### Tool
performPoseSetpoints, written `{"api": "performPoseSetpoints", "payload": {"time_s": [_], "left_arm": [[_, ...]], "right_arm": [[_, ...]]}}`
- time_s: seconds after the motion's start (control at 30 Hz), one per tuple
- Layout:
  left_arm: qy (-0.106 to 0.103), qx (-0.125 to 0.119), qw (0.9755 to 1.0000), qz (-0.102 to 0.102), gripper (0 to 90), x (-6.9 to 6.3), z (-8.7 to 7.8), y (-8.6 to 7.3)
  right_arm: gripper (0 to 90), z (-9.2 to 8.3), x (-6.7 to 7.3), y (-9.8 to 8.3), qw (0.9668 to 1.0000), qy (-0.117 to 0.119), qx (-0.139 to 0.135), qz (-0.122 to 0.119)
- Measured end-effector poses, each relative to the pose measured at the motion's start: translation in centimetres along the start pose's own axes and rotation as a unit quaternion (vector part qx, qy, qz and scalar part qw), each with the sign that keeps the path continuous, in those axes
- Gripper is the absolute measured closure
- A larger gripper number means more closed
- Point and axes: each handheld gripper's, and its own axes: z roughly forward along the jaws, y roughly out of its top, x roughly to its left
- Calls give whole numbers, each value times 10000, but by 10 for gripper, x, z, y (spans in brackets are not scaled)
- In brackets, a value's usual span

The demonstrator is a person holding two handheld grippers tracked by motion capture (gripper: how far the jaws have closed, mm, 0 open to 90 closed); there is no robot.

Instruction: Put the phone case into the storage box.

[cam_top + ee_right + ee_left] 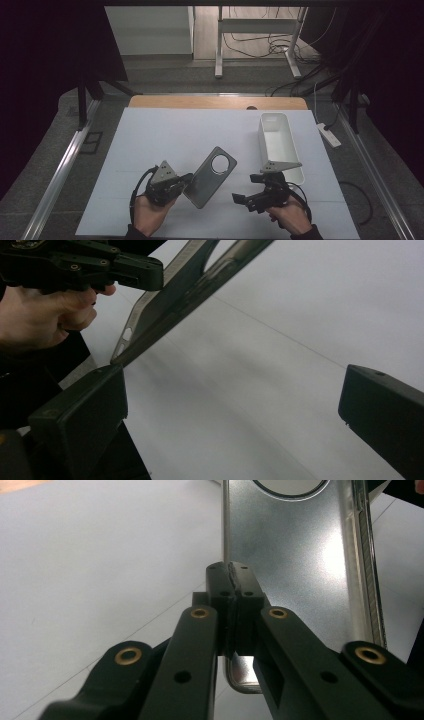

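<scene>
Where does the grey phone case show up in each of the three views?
High view: the phone case lies at lower centre, tilted, its near edge pinched by the left gripper.
Left gripper view: the case fills the upper right, its edge clamped between the shut jaws.
Right gripper view: the case runs as a slanted bar across the upper left, seen nearly edge-on.
Shared landmark: the white table sheet under the case.

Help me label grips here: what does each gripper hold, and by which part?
The left gripper clamps the grey metallic phone case by its long side edge. The right gripper is open, holding nothing.
</scene>
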Motion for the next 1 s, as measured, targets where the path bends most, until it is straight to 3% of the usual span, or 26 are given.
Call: {"api": "performPoseSetpoints", "payload": {"time_s": [0.37,1.0], "left_arm": [[-44,-70,10000,26,891,-5,4,1],[-113,-105,9999,64,891,-10,5,3]], "right_arm": [[0,20,7,12,9997,210,30,133],[2,48,9,26,9976,220,58,649]]}}
